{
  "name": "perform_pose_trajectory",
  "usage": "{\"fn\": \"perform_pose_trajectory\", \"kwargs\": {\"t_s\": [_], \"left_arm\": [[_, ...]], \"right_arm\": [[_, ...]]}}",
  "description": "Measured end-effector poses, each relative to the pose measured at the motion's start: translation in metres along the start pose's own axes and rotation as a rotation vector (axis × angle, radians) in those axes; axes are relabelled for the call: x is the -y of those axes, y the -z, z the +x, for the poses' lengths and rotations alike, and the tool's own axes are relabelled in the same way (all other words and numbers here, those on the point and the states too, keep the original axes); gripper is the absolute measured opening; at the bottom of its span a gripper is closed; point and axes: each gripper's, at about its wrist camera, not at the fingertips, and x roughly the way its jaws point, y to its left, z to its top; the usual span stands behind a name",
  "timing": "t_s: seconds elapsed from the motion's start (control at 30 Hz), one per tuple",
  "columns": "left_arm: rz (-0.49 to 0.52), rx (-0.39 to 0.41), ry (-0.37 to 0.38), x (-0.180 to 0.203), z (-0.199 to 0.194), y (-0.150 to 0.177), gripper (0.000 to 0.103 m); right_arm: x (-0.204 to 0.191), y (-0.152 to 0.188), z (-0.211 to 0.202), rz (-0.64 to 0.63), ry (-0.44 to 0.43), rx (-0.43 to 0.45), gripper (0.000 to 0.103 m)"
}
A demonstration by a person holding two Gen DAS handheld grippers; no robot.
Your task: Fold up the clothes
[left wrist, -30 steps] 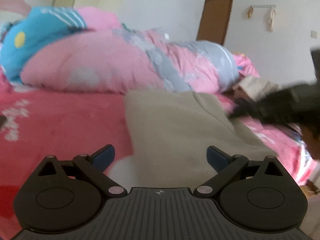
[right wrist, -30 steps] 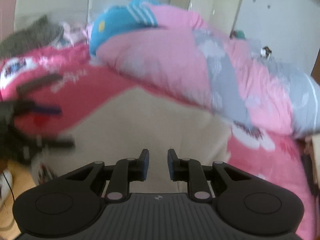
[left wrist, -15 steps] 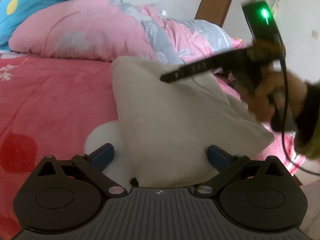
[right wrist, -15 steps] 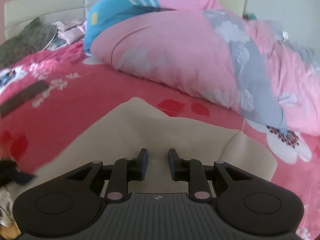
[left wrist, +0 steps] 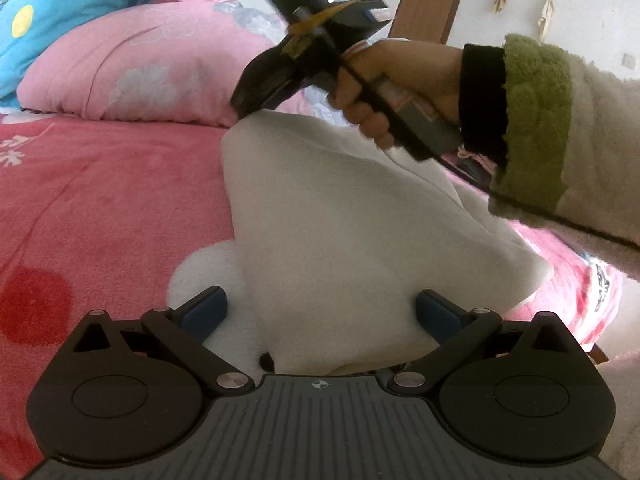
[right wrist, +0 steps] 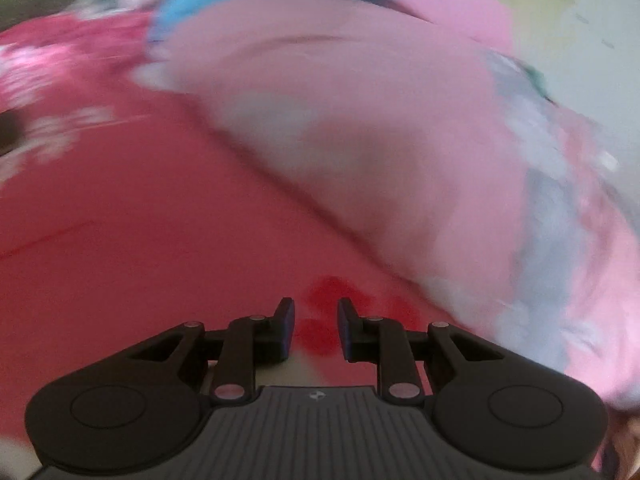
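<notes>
Down at the left gripper (left wrist: 320, 310): fingers (left wrist: 204, 308) spread wide, blue pads well apart, gripping nothing. Between them, low and close to the gripper body, the near edge of the cream garment (left wrist: 352, 240), not pressed by either pad; left pad over a white plush patch (left wrist: 200, 272) just beside the cloth.

Over at the right gripper (right wrist: 316, 328): fingers (right wrist: 286, 328) drawn close with a narrow gap, red sheet showing through that gap in its own blurred view, only a beige sliver tucked beneath. From the left wrist view, tip of that gripper meeting the raised far corner of the garment, cloth tented up towards it. Cannot tell whether the corner is pinched or merely touched.

Further out: garment lying on the red bed sheet (left wrist: 100, 200), sloping down from the raised corner to the left gripper. Behind the right gripper, a hand (left wrist: 392, 80) round its handle, then a fleecy sleeve (left wrist: 560, 140) with a green cuff. Beyond the garment, a pink floral quilt (left wrist: 132, 72) heaped across the bed, a blue cushion (left wrist: 60, 12) above it, a brown door (left wrist: 432, 4) in the far wall.
</notes>
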Motion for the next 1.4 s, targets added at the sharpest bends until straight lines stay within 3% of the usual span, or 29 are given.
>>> {"fn": "perform_pose_trajectory", "kwargs": {"t_s": [0.1,0.33,0.5,0.6,0.67,0.7,0.77,1.03,1.1,1.17,1.27,1.4], "left_arm": [[-0.002,0.002,0.002,-0.001,0.0,0.0,0.102],[-0.011,0.043,0.006,0.0,-0.016,-0.002,0.1],[0.023,0.119,0.004,0.001,-0.038,-0.008,0.1],[0.042,0.163,0.01,0.006,-0.043,-0.019,0.1],[0.065,0.18,0.002,0.012,-0.041,-0.029,0.1],[0.08,0.186,-0.008,0.015,-0.04,-0.033,0.1],[0.116,0.189,-0.032,0.021,-0.03,-0.046,0.098],[0.155,0.167,-0.046,0.019,0.037,-0.093,0.084],[0.172,0.147,-0.049,0.017,0.053,-0.1,0.08],[0.187,0.119,-0.04,0.014,0.065,-0.109,0.075],[0.213,0.074,-0.02,0.01,0.083,-0.122,0.074],[0.22,-0.036,-0.002,0.003,0.113,-0.127,0.074]], "right_arm": [[0.024,0.001,-0.015,0.099,-0.028,0.024,0.024],[0.04,0.028,-0.088,0.144,-0.131,0.148,0.024],[0.059,0.064,-0.123,0.175,-0.127,0.212,0.024],[0.065,0.09,-0.109,0.208,-0.08,0.159,0.024],[0.063,0.114,-0.077,0.194,-0.025,0.022,0.023],[0.064,0.125,-0.07,0.197,-0.015,-0.002,0.023],[0.07,0.13,-0.076,0.243,-0.026,0.037,0.023],[0.102,0.114,-0.101,0.375,-0.046,0.227,0.023],[0.108,0.122,-0.085,0.403,-0.054,0.198,0.023],[0.11,0.14,-0.054,0.416,-0.05,0.076,0.022],[0.112,0.166,-0.047,0.475,-0.082,0.127,0.022],[0.115,0.169,-0.046,0.504,-0.087,0.148,0.023]]}}
